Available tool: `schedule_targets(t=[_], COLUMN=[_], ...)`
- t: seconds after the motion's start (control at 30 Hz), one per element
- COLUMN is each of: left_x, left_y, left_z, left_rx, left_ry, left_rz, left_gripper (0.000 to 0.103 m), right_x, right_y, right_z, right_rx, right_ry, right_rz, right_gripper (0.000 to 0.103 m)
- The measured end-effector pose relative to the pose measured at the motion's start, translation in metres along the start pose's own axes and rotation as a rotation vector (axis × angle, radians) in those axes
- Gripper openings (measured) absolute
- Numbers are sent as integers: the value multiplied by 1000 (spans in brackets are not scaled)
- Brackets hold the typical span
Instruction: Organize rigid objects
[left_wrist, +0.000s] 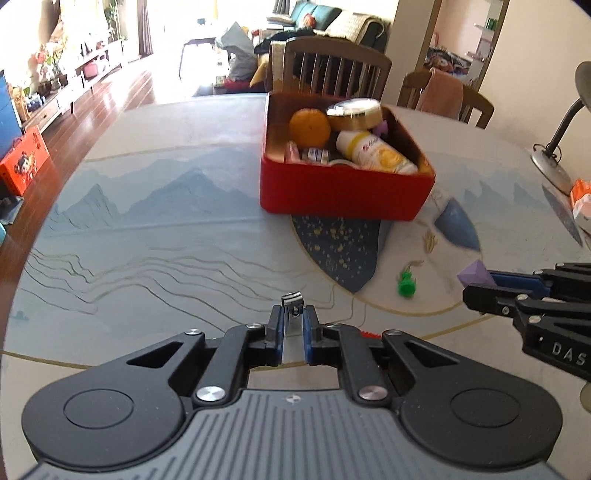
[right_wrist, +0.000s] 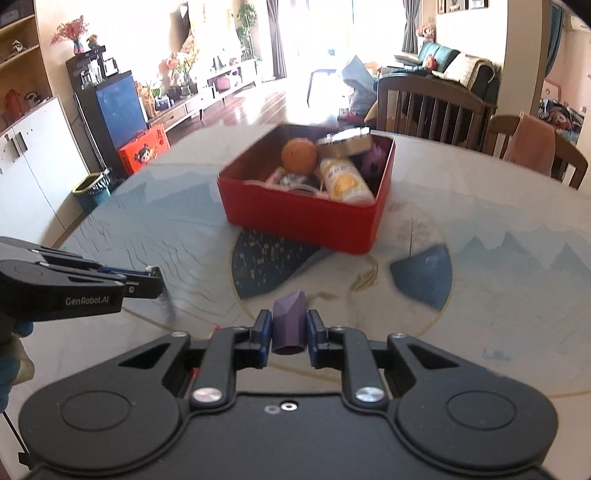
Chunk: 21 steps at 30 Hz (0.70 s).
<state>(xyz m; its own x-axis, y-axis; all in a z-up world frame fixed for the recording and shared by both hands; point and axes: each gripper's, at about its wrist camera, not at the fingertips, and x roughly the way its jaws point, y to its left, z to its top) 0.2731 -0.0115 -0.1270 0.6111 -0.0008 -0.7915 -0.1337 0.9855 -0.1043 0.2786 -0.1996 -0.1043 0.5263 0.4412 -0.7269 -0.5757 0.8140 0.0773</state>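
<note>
My left gripper (left_wrist: 293, 314) is shut on a small metal clip (left_wrist: 291, 300), held just above the table. My right gripper (right_wrist: 289, 318) is shut on a purple faceted block (right_wrist: 289, 321), also lifted off the table. Ahead of both stands an open red tin box (left_wrist: 343, 192) (right_wrist: 306, 218) holding an orange (left_wrist: 309, 127), a round gold tin (left_wrist: 354, 112), a white and yellow bottle (left_wrist: 375, 152) and smaller items. In the left wrist view the right gripper (left_wrist: 476, 290) with the purple block (left_wrist: 474, 274) enters from the right. The left gripper (right_wrist: 153, 280) shows at the left of the right wrist view.
A small green toy (left_wrist: 406, 286) lies on the painted round table (left_wrist: 166, 229) between the grippers. A desk lamp (left_wrist: 554, 147) and an orange and white packet (left_wrist: 581, 199) sit at the right edge. Wooden chairs (left_wrist: 332, 70) stand behind the table.
</note>
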Motion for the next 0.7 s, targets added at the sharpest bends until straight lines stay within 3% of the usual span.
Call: schedule_targets(t=[0.27, 0.5, 0.6, 0.7], left_x=[-24, -8, 3, 10], left_y=[5, 19, 27, 34], left_z=[11, 6, -1, -8], left_rx=[17, -4, -35, -59], left_ry=[-59, 3, 39, 51], left_rz=[-2, 2, -15, -11], left_gripper=[7, 8, 14, 37], right_x=[-13, -7, -4, -3], right_y=[7, 9, 8, 7], right_z=[16, 8, 0, -5], right_rx=[-24, -7, 2, 3], right_ry=[-41, -30, -13, -7], right_rz=[-20, -10, 0, 14], right_gripper=[19, 19, 19, 19])
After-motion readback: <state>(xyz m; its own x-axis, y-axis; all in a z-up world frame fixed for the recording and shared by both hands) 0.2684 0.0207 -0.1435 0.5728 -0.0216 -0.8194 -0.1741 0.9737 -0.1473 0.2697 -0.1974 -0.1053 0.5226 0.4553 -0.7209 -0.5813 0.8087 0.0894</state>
